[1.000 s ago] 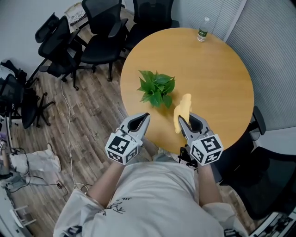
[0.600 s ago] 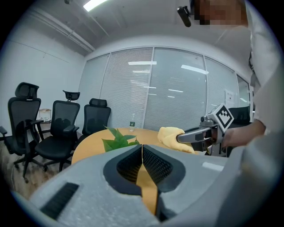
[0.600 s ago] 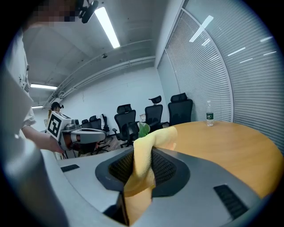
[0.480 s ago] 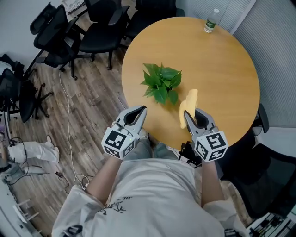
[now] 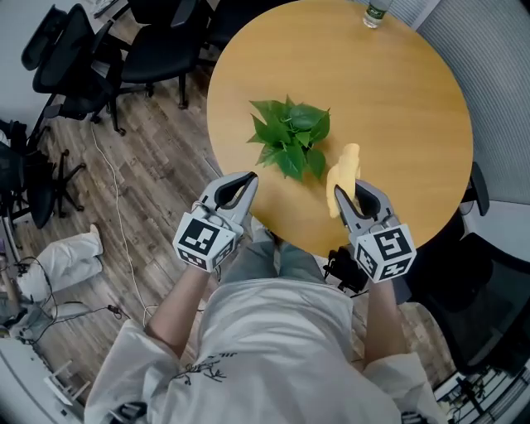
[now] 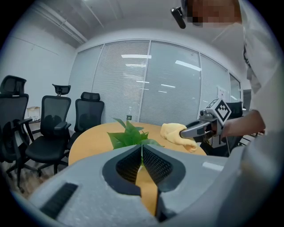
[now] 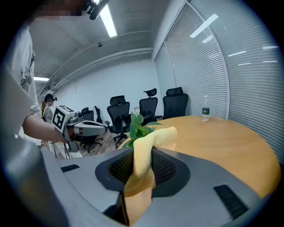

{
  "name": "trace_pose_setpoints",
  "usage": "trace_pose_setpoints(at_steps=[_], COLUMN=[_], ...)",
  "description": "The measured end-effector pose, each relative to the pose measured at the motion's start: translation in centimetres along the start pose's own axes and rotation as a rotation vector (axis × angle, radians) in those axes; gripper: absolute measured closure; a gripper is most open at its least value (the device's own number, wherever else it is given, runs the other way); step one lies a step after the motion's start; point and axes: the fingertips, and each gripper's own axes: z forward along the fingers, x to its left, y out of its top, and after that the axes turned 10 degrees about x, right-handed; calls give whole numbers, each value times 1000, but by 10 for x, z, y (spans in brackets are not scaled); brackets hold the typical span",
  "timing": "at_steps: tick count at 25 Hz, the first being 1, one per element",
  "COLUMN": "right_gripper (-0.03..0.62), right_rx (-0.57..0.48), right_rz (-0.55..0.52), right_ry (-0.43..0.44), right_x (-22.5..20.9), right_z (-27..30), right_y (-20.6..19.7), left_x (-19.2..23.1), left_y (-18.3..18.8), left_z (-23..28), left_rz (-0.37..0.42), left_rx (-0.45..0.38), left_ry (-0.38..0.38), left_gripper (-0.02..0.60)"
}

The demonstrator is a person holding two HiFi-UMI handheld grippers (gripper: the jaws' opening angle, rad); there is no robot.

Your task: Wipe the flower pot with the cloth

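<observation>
Both grippers have pushed a little further in over the tabletop's [image 5: 397, 99] near edge since a second ago. The cloth [image 5: 346, 166] now stands just beside the leaves, and the bottle [image 5: 374, 12] has slid up until the head view's top edge cuts it off.

At far left, black chairs [image 5: 79, 58] crowd the wood floor [image 5: 157, 166], several of them cropped by the frame. A thin cable [image 5: 116, 224] trails past a pale bundle [image 5: 62, 258] that is too crumpled to identify.

The left gripper [image 5: 248, 178] hangs over the near-left rim of the tabletop. Its fingers are pressed together with nothing between them; only a hairline slit shows in its own view.

Just ahead, between the two grippers, stands the plant [image 5: 290, 137]. Its pot shows in no view. From above the leaves cover it, in the left gripper view that gripper's body blocks everything below the leaves, and in the right gripper view the cloth and gripper body stand in front.

The right gripper [image 5: 342, 195] has its fingers clamped on the yellow cloth, which rises out of them and flops forward. From above its left side looks to meet the nearest leaf, but I cannot tell whether they touch.
</observation>
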Motion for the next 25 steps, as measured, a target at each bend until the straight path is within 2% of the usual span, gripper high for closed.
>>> trace_pose_setpoints(at_steps=[3,11,14,16,19,25], right_gripper=[499,499,499,499,499,499], right_rx=[14,55,71,77,79,106], right_rz=[7,1,5,1,-6,-37], right_ry=[-19,-48,-52,-56,-57,-51], right_x=[-10,-30,-36,-40,-45,-55], right_z=[11,40,52,60,72,97], right_y=[-5,-19,-27,-32,-40,-46], left_x=[9,34,39,39,38,38], left_y=[-6,-30,-47,-59,-77,-85], left_z=[10,35,49,58,74,103], left_rz=[9,39,35,62,102,126], left_rx=[2,22,49,67,87,75], left_ry=[-21,-60,-103,-141,-174,-250], left_gripper=[546,417,352,291,241,194])
